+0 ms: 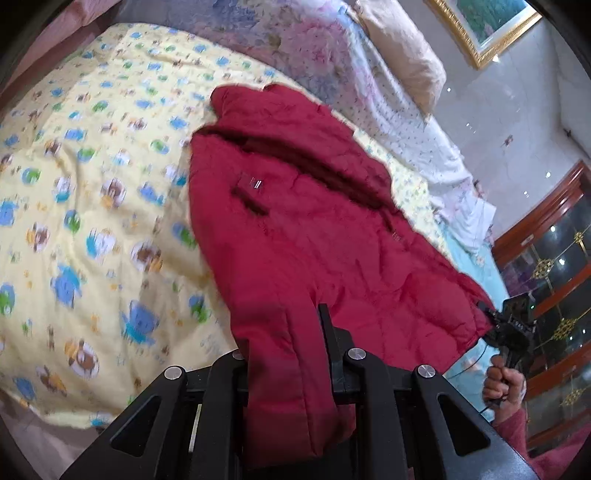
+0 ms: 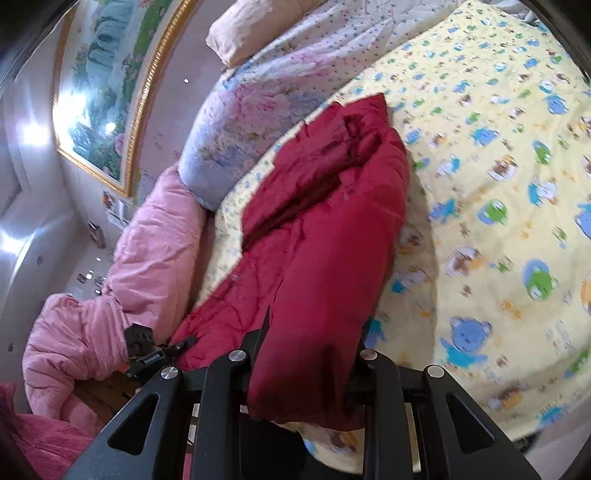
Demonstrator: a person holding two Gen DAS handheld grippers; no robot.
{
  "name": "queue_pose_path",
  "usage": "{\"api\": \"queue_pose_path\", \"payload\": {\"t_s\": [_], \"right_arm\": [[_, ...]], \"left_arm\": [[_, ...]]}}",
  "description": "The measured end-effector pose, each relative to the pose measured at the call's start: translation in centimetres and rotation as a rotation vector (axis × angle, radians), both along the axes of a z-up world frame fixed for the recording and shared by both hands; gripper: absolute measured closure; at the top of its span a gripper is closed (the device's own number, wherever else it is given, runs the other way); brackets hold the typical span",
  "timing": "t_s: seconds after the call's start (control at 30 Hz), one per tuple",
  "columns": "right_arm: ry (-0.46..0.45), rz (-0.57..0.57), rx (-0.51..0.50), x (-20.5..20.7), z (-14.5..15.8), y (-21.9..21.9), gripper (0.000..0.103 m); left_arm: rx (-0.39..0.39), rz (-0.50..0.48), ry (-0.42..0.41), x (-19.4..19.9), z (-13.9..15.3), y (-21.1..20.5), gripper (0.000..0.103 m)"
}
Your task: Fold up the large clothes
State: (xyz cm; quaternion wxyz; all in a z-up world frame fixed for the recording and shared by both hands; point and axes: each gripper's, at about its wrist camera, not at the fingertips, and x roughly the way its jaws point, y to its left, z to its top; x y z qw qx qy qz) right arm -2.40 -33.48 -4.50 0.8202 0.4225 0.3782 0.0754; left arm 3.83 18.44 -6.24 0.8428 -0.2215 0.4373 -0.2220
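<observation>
A dark red padded jacket [image 1: 303, 206] lies lengthwise on a yellow cartoon-print quilt [image 1: 92, 192], its collar end farthest from me. My left gripper [image 1: 284, 332] is shut on one near corner of the hem, and the cloth bunches thickly between its fingers. At the right of the left wrist view, my right gripper [image 1: 487, 315] pinches the other hem corner, with a person's hand [image 1: 504, 384] on its handle. In the right wrist view the jacket [image 2: 325, 229] runs away from my right gripper [image 2: 314, 332], which is shut on its folded edge. My left gripper [image 2: 181, 345] shows small at the left, clamped on the hem.
A pink quilted coat [image 2: 110, 295] is heaped at the bed's left edge. A floral duvet [image 2: 251, 107] and a pillow [image 2: 255, 26] lie at the head. A gold-framed painting [image 2: 103, 92] hangs on the wall. A wooden glass-front cabinet [image 1: 554, 273] stands beyond the bed.
</observation>
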Motion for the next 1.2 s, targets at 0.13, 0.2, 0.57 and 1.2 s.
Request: {"api": "queue_pose_path", "payload": {"t_s": [0.13,0.2,0.57,1.2], "right_arm": [[-0.099,-0.013,0.004,3.0,1.6,-0.7,0.079],[-0.137,-0.024,-0.001,4.4,2.3,-1.2,0.079],[-0.194,-0.138,-0.039,15.0,4.4,-5.8,0.079],[0.013,-0.28,-0.072,31.6,-1.4,-12.9,0.078]], "left_arm": [[0.003,-0.006,-0.105,1.9,3.7,-0.5,0.087],[0.002,0.005,-0.149,3.4,5.4,-0.5,0.086],[0.012,0.128,-0.199,14.6,10.0,-0.5,0.085],[0.109,0.247,-0.013,37.5,4.2,-5.5,0.085]]}}
